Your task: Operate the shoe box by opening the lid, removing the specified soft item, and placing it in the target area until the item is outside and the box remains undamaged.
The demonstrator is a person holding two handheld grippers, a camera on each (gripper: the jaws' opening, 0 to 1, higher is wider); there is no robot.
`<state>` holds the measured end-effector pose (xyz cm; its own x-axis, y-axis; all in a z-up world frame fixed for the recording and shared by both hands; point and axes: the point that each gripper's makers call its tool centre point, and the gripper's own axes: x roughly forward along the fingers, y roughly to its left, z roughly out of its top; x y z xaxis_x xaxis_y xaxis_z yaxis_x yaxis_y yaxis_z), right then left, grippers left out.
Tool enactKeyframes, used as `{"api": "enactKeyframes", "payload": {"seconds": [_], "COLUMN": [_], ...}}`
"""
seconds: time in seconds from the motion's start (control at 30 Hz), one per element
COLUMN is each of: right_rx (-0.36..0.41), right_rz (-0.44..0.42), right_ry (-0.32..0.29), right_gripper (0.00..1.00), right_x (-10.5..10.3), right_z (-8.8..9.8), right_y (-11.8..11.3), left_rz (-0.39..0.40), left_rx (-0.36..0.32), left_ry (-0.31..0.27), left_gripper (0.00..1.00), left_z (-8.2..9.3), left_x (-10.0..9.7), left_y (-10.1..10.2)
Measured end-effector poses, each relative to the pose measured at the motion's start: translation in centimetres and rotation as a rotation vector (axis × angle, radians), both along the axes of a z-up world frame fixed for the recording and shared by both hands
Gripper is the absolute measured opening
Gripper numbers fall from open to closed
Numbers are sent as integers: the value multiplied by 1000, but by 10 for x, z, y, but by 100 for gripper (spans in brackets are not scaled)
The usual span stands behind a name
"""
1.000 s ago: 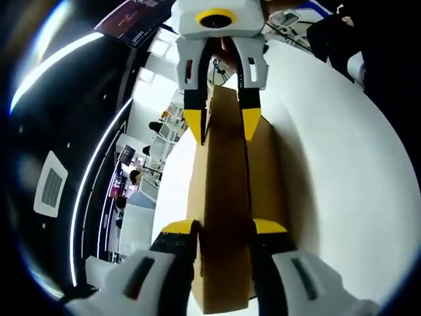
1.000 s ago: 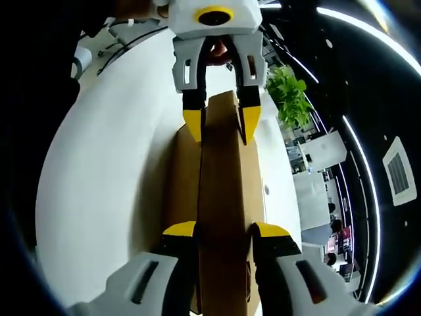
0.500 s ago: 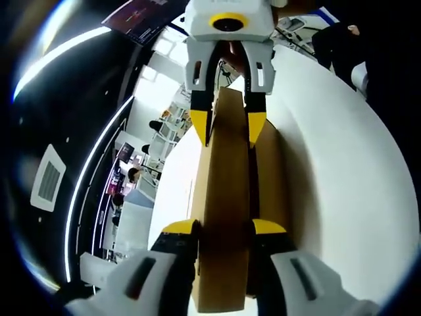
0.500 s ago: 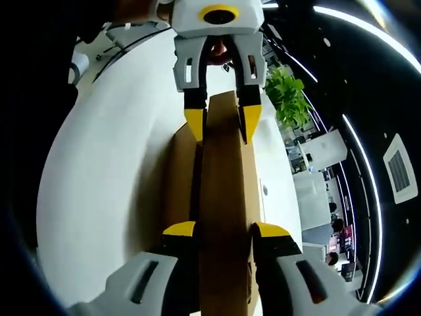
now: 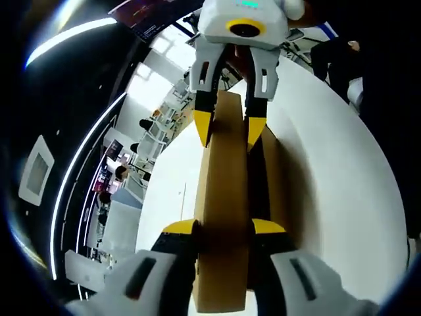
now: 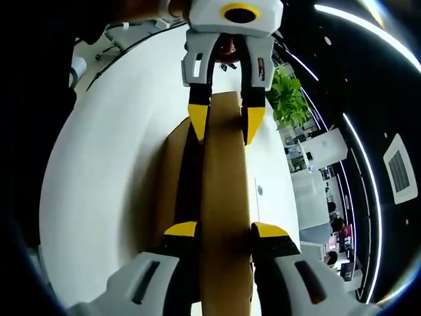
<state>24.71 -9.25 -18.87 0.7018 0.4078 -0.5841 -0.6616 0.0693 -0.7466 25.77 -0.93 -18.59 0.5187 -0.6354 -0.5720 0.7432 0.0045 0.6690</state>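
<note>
The brown cardboard lid [image 5: 222,191] of the shoe box is held edge-on from both ends. My left gripper [image 5: 223,229] is shut on its near end, and my right gripper [image 5: 229,128] grips the far end. In the right gripper view the lid [image 6: 227,178] runs from my right gripper [image 6: 225,230] up to the left gripper [image 6: 225,124]. The box base [image 5: 275,178] lies on the white table beside the raised lid, with a dark gap between them. It shows again as the box base [image 6: 171,164]. What lies inside the box is hidden.
The round white table [image 5: 329,197] stretches wide around the box, seen too as the table [image 6: 105,184]. A person's dark sleeve [image 5: 335,52] is at its far edge. A potted plant [image 6: 289,99] and office desks stand beyond the table.
The lid has swung up and away from the box base, and the dark gap between them has widened. Both grippers kept their hold and rose with it.
</note>
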Motion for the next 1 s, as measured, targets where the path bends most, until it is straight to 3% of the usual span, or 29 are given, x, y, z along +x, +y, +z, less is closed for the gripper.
{"api": "enactKeyframes", "payload": {"seconds": [0.17,0.67,1.0], "right_rx": [4,18,15], "right_rz": [6,10,9], "right_ry": [38,186,245], "right_gripper": [30,30,30], "right_x": [4,13,18], "right_z": [7,20,26], "right_y": [-1,-3,-3], "left_rz": [-6,-25,-42], "left_rx": [-7,-18,-19], "left_ry": [53,139,202], "left_gripper": [30,30,30], "left_z": [8,23,31], "left_x": [5,11,16], "left_y": [-1,-4,-6]}}
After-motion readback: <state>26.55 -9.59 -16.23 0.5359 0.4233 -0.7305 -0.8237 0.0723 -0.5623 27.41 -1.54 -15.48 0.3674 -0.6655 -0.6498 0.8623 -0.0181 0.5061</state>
